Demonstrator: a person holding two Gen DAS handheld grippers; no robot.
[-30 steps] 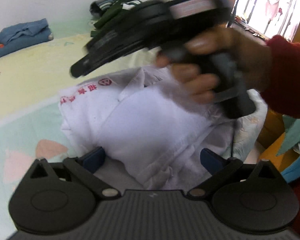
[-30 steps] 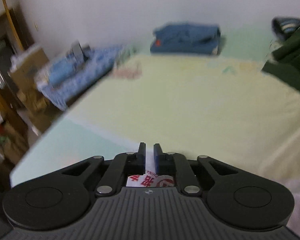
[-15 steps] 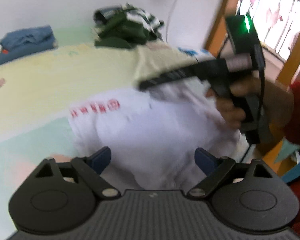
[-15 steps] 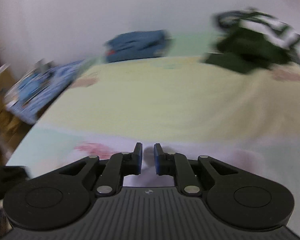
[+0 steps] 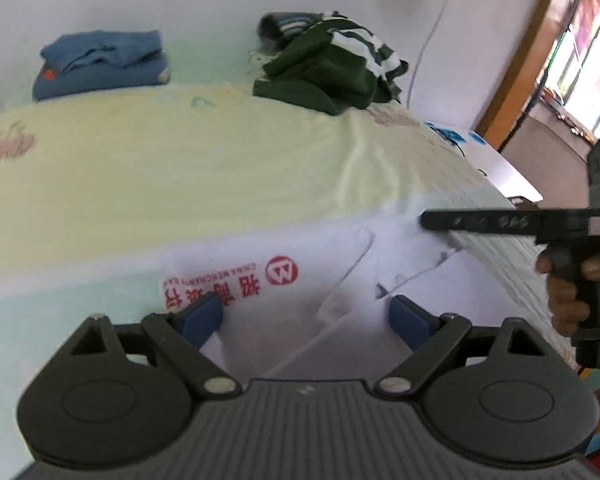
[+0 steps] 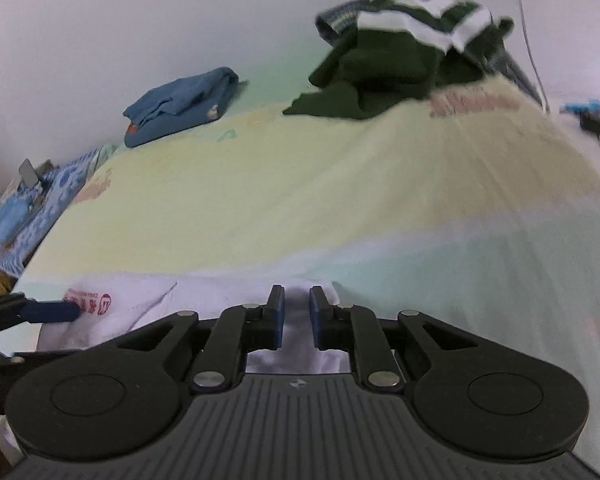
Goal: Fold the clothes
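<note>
While the white shirt (image 5: 300, 288) (red logo print) lies at the bed's (image 5: 180, 168) near edge, the left hand-held gripper (image 5: 306, 320) hangs spread above it; the right hand-held gripper (image 6: 297, 312), at its three o'clock, has just been opening, cloth between its narrowly parted fingers.

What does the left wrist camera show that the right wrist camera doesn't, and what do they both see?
Only the left wrist view shows the hand gripping the right gripper's handle, and the window with its wooden frame.

Only the right wrist view shows the blue patterned bedding off the bed's left edge and the right gripper head-on, its jaws narrowly apart, having just been opening, over white cloth.

Both show the white shirt with red print, the folded blue garment, the dark green pile, the yellow sheet, and the left gripper, wide open.
</note>
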